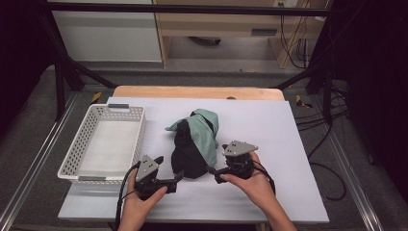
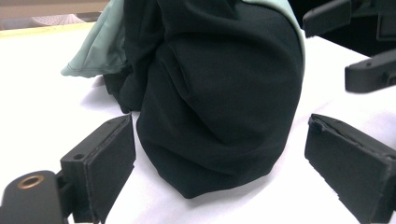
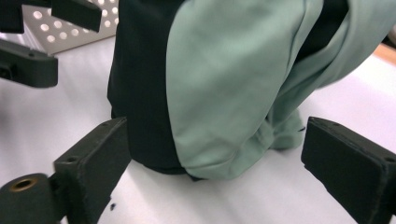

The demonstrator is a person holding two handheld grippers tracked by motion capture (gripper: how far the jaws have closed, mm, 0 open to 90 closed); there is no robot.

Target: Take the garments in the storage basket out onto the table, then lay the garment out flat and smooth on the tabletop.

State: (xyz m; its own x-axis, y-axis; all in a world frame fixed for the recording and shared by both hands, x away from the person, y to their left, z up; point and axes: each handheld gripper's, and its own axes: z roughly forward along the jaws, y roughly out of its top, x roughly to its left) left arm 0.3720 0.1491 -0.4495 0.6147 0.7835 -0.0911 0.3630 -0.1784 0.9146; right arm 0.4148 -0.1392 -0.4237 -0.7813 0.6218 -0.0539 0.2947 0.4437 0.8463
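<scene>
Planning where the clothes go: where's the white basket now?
In the high view the white basket sits at the table's left edge, left of the clothes pile, just beyond the left hand-held gripper.

no readable text, label, brand, number or sign anywhere: none on clothes, none on basket, none on grippers, none on table sheet, none on furniture behind.

White sheet point(image 1: 269, 192) covering wooden worktop point(image 1: 197, 92), wood edge showing at far side. Grey carpet floor point(image 1: 29, 125) surrounding. Black frame poles point(image 1: 58, 82) standing at both sides. Pale wooden cabinet point(image 1: 216, 24) sitting behind, cables point(image 1: 332, 110) trailing at right.
</scene>
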